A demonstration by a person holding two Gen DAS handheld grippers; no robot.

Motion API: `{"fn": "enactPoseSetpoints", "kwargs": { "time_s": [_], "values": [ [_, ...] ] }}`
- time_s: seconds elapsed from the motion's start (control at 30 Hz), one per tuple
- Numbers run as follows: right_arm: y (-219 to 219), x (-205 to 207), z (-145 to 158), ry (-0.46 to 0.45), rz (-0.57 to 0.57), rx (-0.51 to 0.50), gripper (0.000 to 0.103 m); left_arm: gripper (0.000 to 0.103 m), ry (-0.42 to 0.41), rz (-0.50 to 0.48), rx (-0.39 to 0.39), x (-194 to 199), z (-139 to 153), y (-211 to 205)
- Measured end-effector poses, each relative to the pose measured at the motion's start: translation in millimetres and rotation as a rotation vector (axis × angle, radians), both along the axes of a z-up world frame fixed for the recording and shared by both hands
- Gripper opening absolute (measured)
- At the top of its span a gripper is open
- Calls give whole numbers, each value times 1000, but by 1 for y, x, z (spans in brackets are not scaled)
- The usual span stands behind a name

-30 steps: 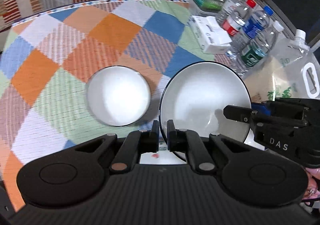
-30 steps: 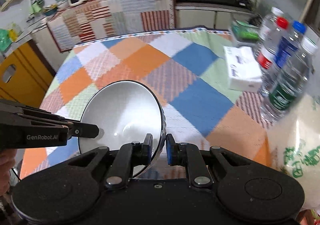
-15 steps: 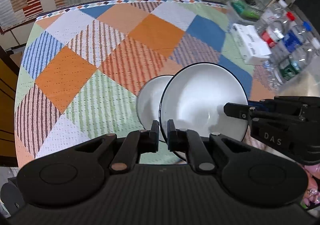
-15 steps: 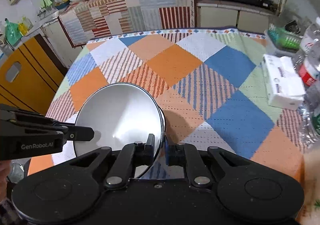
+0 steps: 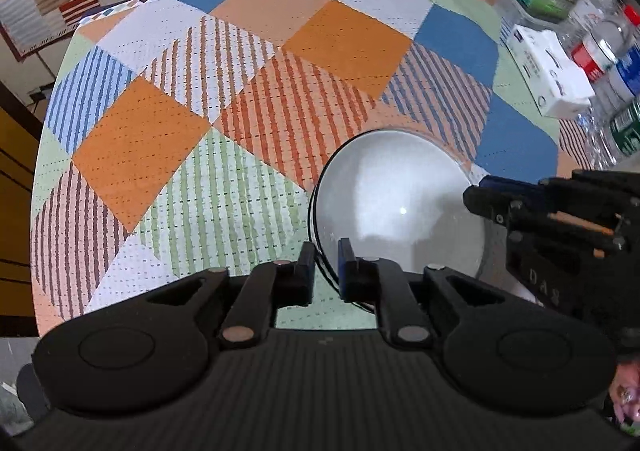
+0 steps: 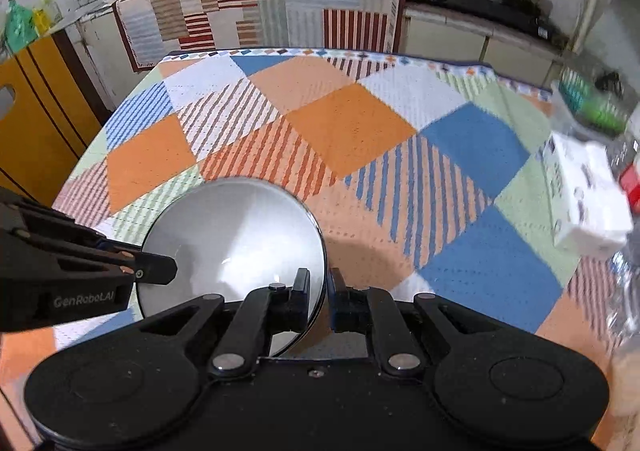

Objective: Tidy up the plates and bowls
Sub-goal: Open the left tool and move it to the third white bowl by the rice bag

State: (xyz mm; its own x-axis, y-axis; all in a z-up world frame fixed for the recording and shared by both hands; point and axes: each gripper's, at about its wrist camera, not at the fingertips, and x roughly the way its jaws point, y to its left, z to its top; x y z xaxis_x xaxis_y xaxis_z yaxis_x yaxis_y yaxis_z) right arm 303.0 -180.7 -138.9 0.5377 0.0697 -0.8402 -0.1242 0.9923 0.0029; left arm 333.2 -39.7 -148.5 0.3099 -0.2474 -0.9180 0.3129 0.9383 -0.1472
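- The left gripper [image 5: 322,265] stands at the near left rim of a white bowl [image 5: 396,211] with a dark edge; the rim passes between its two fingers, and the jaws are easing apart, with a sliver of gap showing beside the rim.
- The right gripper [image 6: 319,293] has its jaws pinched tight on the opposite rim of the same bowl [image 6: 232,235], one finger inside and one outside.
- In the left wrist view the right gripper [image 5: 480,197] reaches in from the right edge to the bowl's rim; in the right wrist view the left gripper [image 6: 168,271] reaches in from the left edge in the same way.
- The bowl sits low over the near part of the table [image 5: 160,155], which is covered by a cloth of orange, blue, green and striped squares. Whether it rests on the cloth or on something beneath it I cannot tell.
- Further off, along the right side of the table, lies a white box [image 5: 552,71], with several plastic bottles [image 5: 600,47] just beside it.
- Beyond the table is a counter [image 6: 256,7] draped with a striped cloth.
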Motion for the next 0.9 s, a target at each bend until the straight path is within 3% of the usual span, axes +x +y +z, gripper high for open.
{"fn": "enactPoseSetpoints", "kwargs": {
  "time_s": [0.2, 0.3, 0.37, 0.57, 0.67, 0.9],
  "values": [
    [12, -3, -1, -13, 50, -27, 11, 12, -4, 7, -26, -1, 1, 5],
    [11, -9, 0, 0, 36, -15, 11, 20, -7, 7, -33, -7, 8, 8],
    [13, -15, 1, 8, 34, -35, 12, 32, -19, -2, -31, -11, 14, 10],
    [8, -34, 7, 19, 22, -41, 13, 40, -32, -9, -37, -27, 32, 17],
    [3, -44, 14, 31, 7, -59, 27, 41, -31, -30, -39, -39, 42, 17],
    [-7, -71, 35, 12, 2, -102, 42, 48, -30, -117, -31, -69, 71, 5]
  ]
}}
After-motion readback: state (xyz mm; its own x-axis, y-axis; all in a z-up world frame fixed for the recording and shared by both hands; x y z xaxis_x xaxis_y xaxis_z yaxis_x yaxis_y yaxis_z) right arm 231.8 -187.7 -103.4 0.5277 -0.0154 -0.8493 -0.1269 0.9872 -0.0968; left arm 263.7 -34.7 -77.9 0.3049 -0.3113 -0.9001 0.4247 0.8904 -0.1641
